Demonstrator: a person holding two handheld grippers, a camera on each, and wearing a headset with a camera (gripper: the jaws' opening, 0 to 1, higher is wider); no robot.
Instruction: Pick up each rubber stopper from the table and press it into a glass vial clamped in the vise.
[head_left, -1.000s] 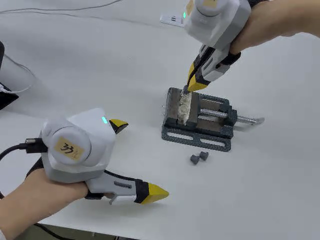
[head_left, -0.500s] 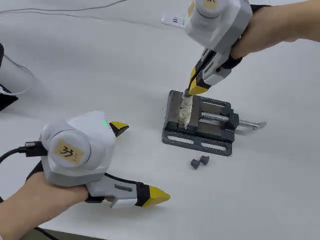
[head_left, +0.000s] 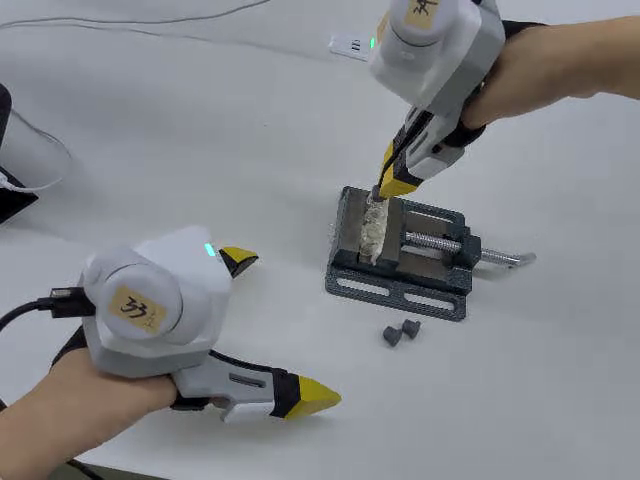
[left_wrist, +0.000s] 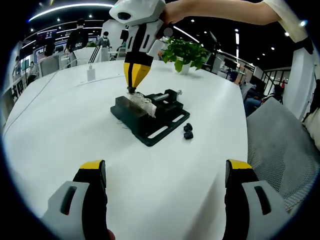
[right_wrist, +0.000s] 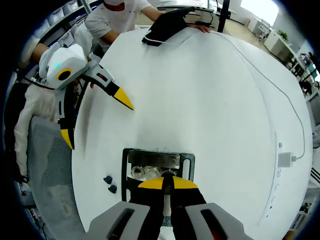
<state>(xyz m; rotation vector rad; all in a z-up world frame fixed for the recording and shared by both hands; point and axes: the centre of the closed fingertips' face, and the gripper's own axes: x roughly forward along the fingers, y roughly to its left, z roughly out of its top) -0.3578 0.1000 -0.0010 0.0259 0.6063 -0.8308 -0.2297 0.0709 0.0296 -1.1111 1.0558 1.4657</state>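
A white table (head_left: 200, 150) is seen, on which a dark vise (head_left: 396, 291) is set. Two grey rubber stoppers (head_left: 391, 337) are laid close together near its base. A white plug (head_left: 350, 45) and cable (head_left: 120, 20) are laid at the far edge.

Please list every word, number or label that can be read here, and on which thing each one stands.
"33", handwritten, then an unclear mark: yellow sticker on the left hand-held gripper.
Handwriting, cut off by the picture's edge, unreadable: top sticker on the right hand-held gripper.
Background signs in the left gripper view: too blurred to read.
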